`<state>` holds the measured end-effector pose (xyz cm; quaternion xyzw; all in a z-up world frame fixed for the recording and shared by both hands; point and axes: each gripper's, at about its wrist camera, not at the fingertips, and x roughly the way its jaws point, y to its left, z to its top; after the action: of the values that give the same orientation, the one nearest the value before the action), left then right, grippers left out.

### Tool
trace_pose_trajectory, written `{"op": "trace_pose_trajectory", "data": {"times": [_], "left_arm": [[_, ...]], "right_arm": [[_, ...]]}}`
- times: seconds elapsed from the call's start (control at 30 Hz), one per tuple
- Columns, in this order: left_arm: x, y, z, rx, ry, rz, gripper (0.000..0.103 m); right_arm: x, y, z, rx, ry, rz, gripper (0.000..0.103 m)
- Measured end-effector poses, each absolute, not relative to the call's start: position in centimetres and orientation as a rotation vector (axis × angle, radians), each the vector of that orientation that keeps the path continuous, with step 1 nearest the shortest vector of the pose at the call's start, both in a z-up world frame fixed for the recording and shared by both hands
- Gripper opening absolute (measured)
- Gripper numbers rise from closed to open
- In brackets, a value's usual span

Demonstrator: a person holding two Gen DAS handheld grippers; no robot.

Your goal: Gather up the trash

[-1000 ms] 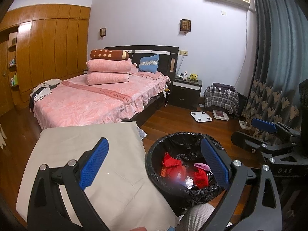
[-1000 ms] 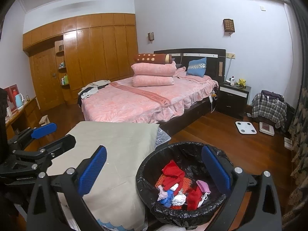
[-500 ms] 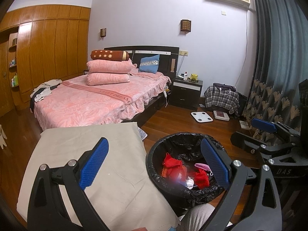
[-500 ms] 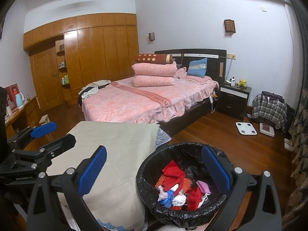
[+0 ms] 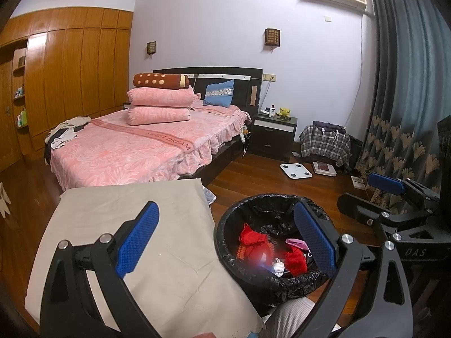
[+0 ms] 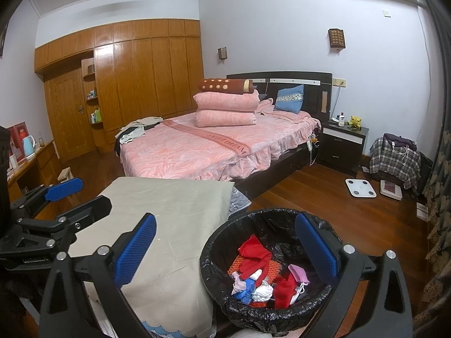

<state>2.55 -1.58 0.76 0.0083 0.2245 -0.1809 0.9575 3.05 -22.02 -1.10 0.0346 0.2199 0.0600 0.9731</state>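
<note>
While both grippers hover with fingers apart and hold nothing, the left gripper and right gripper face the bin. Trash lies inside the bin, which stands on the floor just beside the cloth-covered surface.

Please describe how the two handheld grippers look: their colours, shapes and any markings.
Both the left gripper and the right gripper have black angular frames with silver bolts and flat fingers covered in blue textured pads. The right gripper's side carries the letters "DAS". No cables or sleeves show.
</note>
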Motion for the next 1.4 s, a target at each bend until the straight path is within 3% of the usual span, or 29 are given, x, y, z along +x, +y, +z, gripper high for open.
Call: {"op": "trace_pose_trajectory", "data": {"times": [1.4], "left_arm": [[2.56,-1.51,0.85,0.020,0.456,-0.367,0.094]], "right_arm": [[3.05,-21.60,-1.25,0.071,0.445,0.123,0.097]]}}
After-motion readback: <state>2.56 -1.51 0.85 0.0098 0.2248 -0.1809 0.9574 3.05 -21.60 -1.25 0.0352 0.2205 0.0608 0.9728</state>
